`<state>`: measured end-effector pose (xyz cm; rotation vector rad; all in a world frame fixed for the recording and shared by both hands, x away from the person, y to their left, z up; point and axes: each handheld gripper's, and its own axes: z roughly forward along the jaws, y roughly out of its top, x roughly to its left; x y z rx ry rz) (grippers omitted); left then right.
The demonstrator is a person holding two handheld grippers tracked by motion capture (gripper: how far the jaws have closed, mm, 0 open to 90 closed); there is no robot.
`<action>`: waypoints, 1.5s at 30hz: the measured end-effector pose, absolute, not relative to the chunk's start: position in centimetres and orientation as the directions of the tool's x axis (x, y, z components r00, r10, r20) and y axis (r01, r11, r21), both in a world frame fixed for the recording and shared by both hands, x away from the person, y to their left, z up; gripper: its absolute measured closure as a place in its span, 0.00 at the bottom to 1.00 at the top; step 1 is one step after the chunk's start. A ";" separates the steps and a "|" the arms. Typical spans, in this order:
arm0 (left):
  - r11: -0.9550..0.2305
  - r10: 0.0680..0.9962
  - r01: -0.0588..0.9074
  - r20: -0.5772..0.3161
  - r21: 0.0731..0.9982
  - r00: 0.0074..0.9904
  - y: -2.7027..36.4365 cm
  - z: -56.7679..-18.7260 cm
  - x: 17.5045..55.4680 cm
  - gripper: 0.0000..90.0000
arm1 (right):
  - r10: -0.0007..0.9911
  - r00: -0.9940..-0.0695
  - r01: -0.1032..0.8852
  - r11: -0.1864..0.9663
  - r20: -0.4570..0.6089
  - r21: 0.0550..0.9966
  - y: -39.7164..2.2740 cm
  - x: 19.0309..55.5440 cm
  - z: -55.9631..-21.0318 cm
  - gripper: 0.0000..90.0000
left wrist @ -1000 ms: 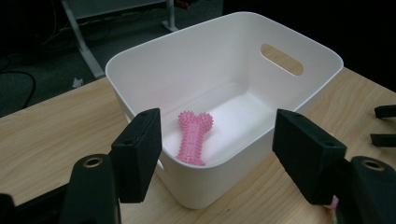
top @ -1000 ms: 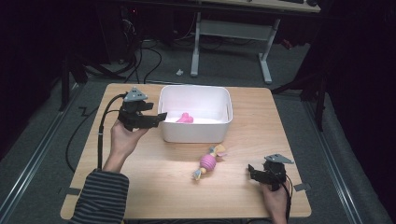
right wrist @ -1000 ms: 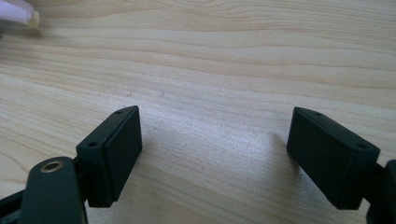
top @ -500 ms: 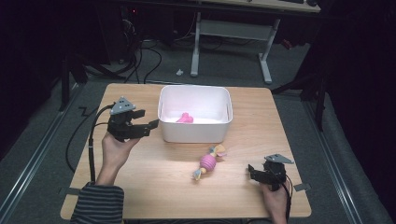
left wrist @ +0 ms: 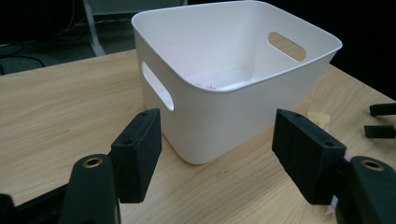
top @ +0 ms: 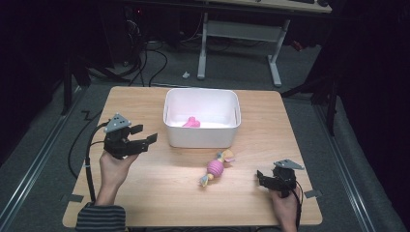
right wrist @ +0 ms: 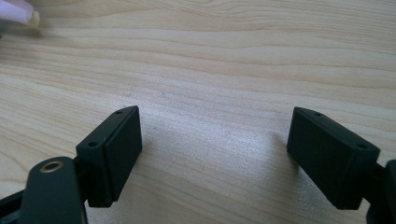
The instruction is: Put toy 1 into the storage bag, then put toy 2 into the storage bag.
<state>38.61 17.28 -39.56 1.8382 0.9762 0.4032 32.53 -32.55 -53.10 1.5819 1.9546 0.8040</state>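
A white bin (top: 200, 137) stands at the middle of the wooden table (top: 159, 193) with a small pink toy (top: 191, 122) inside it. In front of the bin lies a pink and yellow rope toy (top: 215, 167). My left gripper (top: 144, 134) hovers left of the bin, open and empty, its jaws pointing at the bin's left wall. In the left gripper view the bin (left wrist: 224, 60) shows beyond the open gripper (left wrist: 217, 140). My right gripper (top: 260, 179) rests low at the near right, open, pointing left toward the rope toy. In its own view the right gripper (right wrist: 215, 149) has bare wood between its jaws.
The bin has a handle slot (left wrist: 156, 86) in each end wall. The left gripper's cable (top: 89, 159) trails off the table's left edge. A desk frame (top: 241, 43) and cables lie on the floor behind the table. Tape marks (top: 312, 194) sit by the near corners.
My left gripper has drawn away from the bin's left rim, moving left, toward the person and lower, jaws still apart. The right gripper and both toys have stayed put.
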 end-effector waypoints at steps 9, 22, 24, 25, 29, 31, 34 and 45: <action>-0.209 0.781 0.475 -0.146 0.855 0.607 17.7 -41.2 37.9 0.37 | 0.979 -0.202 0.686 0.151 -0.013 0.712 -32.6 32.5 -53.1 0.20; -0.257 0.793 0.509 -0.122 0.821 0.597 16.5 -44.6 37.4 0.37 | 0.979 -0.202 0.686 0.151 -0.013 0.712 -32.5 32.5 -53.1 0.20; -0.257 0.796 0.516 -0.125 0.817 0.593 16.4 -45.2 37.4 0.37 | 0.979 -0.203 0.686 0.152 -0.013 0.711 -32.5 32.5 -53.1 0.20; -0.257 0.796 0.516 -0.125 0.817 0.593 16.4 -45.2 37.4 0.37 | 0.979 -0.203 0.686 0.152 -0.013 0.711 -32.5 32.5 -53.1 0.20; -0.253 0.797 0.532 -0.138 0.808 0.588 16.2 -46.1 37.4 0.37 | 0.979 -0.204 0.686 0.152 -0.013 0.711 -32.5 32.5 -53.1 0.20; -0.255 0.799 0.537 -0.138 0.804 0.586 16.1 -46.5 37.4 0.37 | 0.979 -0.204 0.686 0.152 -0.013 0.712 -32.5 32.5 -53.1 0.20; -0.258 0.809 0.549 -0.133 0.795 0.573 15.9 -47.6 37.5 0.36 | 0.979 -0.204 0.686 0.152 -0.013 0.711 -32.5 32.5 -53.1 0.20; -0.269 0.830 0.593 -0.130 0.759 0.543 15.1 -50.8 38.0 0.37 | 0.979 -0.203 0.687 0.151 -0.012 0.711 -32.5 32.5 -53.1 0.20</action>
